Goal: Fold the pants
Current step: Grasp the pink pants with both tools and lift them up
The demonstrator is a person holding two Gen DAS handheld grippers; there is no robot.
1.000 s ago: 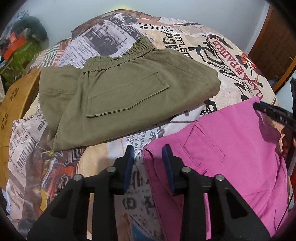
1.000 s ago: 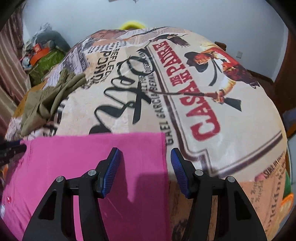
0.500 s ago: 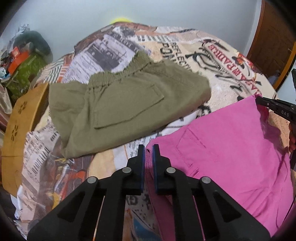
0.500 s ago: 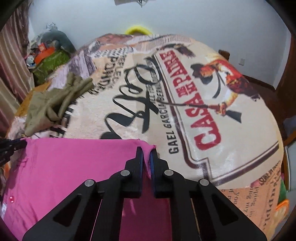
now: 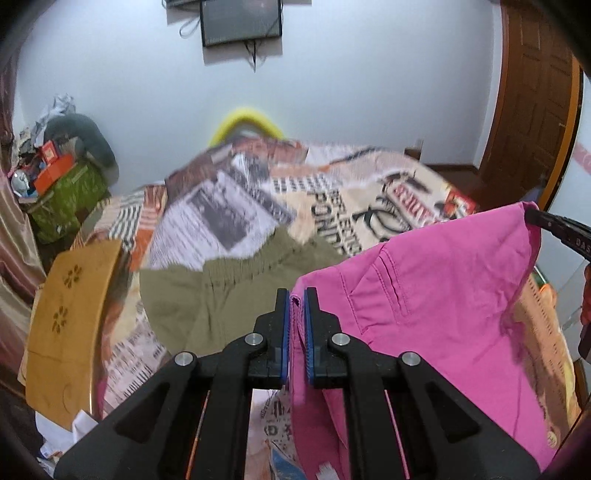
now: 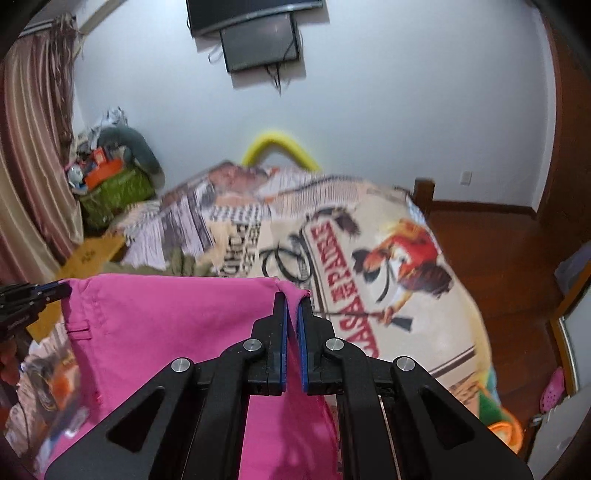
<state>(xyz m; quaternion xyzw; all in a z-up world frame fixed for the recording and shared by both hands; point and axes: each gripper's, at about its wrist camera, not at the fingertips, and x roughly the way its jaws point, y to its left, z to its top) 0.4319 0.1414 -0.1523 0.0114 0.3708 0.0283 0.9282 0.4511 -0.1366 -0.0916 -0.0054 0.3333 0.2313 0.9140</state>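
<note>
left tongs (image 5: 296, 295) clamped on pink pants (image 5: 436, 295), right tongs (image 6: 291, 299) clamped on opposite corner

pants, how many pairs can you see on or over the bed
2: the pink pants held up between the left gripper and right gripper; the olive pants lying on the bedspread behind.

Printed bedspread (image 6: 369, 258) — wall-mounted screen (image 5: 242, 20) above, yellow cushion (image 6: 280, 146) behind.
</note>
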